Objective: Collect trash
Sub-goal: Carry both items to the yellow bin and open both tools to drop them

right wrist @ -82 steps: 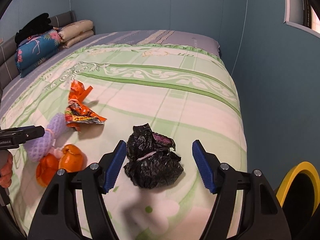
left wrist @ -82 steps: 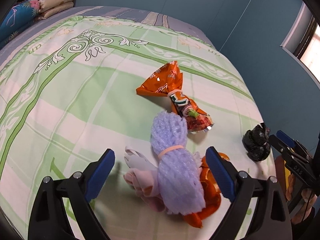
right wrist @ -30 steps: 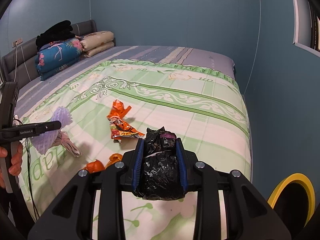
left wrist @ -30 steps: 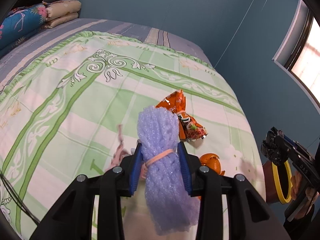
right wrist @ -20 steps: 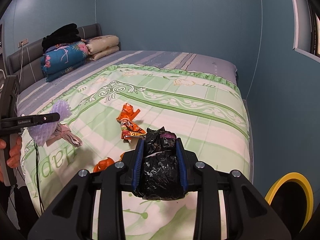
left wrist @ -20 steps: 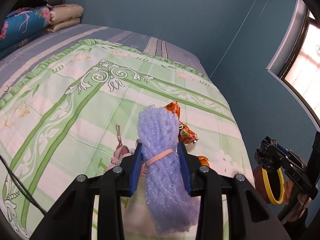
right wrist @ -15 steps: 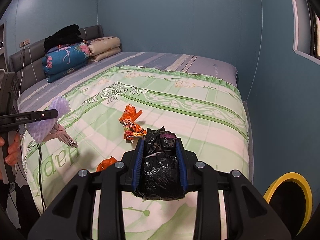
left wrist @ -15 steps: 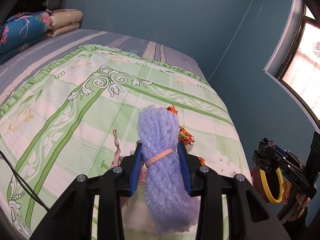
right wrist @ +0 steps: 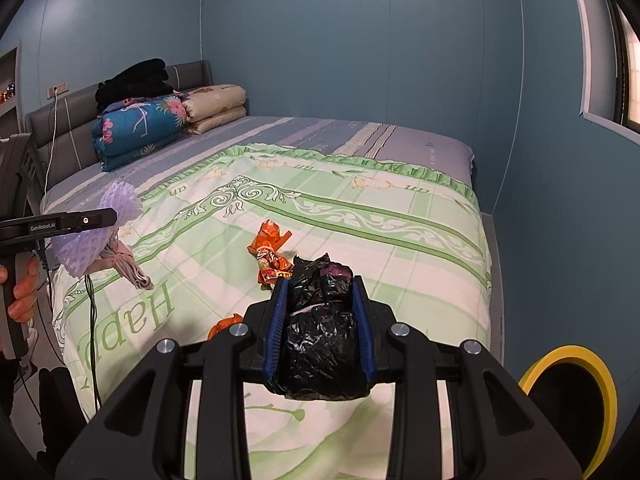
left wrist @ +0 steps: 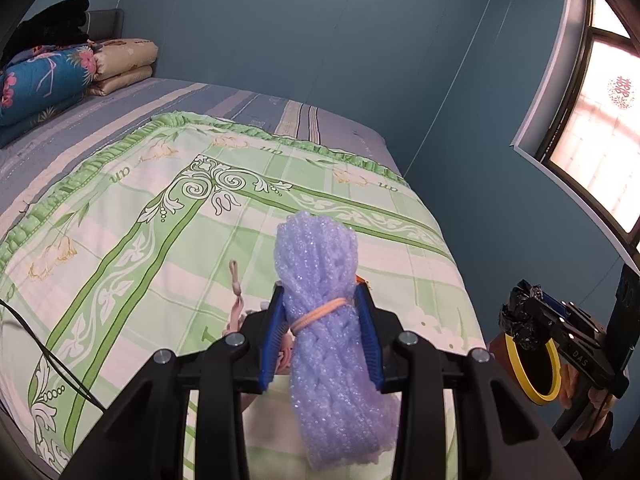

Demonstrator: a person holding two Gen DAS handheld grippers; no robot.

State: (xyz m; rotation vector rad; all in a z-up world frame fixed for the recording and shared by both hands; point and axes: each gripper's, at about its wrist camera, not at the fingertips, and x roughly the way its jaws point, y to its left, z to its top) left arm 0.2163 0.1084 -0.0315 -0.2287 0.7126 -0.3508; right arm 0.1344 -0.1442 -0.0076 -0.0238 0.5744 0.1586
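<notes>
L gripper (left wrist: 322,316): purple foam net bundle (left wrist: 328,320) is pinched betw. jaws, held above the bed (left wrist: 140,216). R gripper (right wrist: 320,312): crumpled black bag (right wrist: 320,336) is clamped betw. jaws, above bed's near edge. Orange wrapper (right wrist: 270,254) is left lying mid-bed; yellow-rimmed bin (right wrist: 568,392) is seen lower right.

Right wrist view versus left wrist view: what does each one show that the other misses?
Only the right wrist view shows the orange snack wrapper and orange scrap left on the bed. Only the left wrist view shows the window. Both show the purple foam netting in the left tongs, the black bag in the right tongs, and the yellow-rimmed bin.
</notes>
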